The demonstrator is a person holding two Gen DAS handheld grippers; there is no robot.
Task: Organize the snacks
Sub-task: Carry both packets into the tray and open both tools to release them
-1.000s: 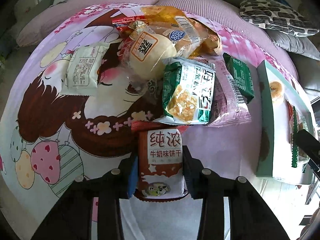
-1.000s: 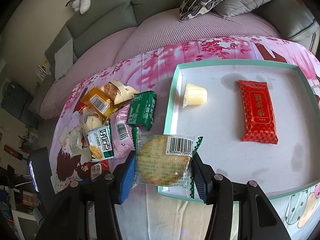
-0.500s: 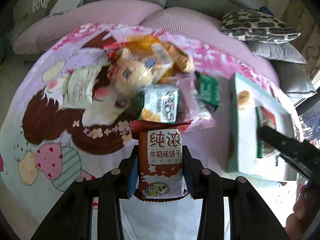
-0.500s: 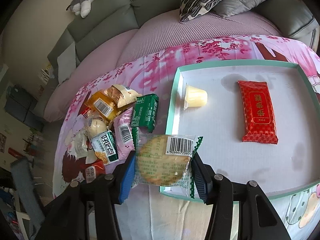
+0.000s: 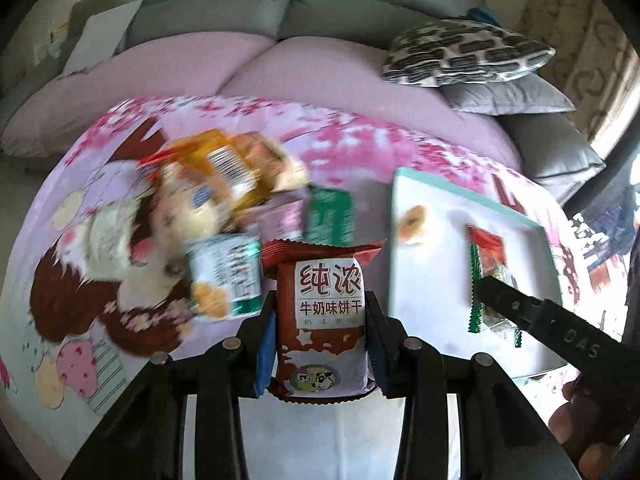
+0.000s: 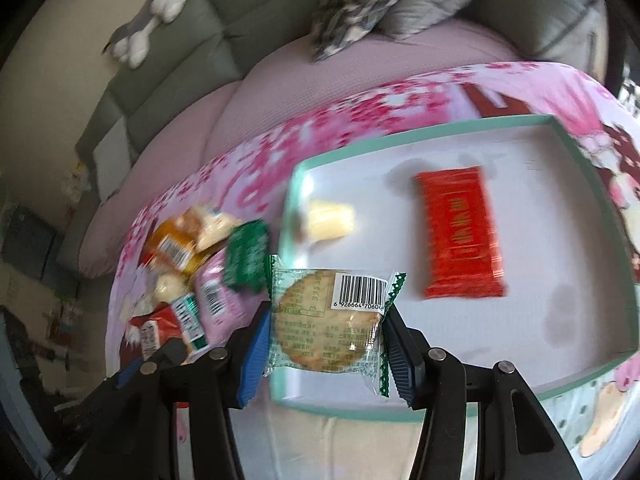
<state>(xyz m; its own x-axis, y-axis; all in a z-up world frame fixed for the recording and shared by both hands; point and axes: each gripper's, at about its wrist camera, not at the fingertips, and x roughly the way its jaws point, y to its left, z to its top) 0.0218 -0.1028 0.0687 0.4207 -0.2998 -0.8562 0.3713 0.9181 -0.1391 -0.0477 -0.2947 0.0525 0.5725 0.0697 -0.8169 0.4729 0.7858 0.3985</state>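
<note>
Left gripper [image 5: 320,320] clamps biscuit pack [image 5: 326,320]; right gripper [image 6: 326,332] clamps cracker [image 6: 328,320], seemingly over tray [image 6: 560,384] edge.

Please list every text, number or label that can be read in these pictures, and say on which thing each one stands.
"纯浓" and "牛奶味饼干": on the brown biscuit packet in the left tongs.
"6 926664 70604", cut off at the edge: under the barcode on the round cracker packet in the right tongs.
"DAS": on the right tongs' arm.
The other wrappers are too blurred to read.
</note>
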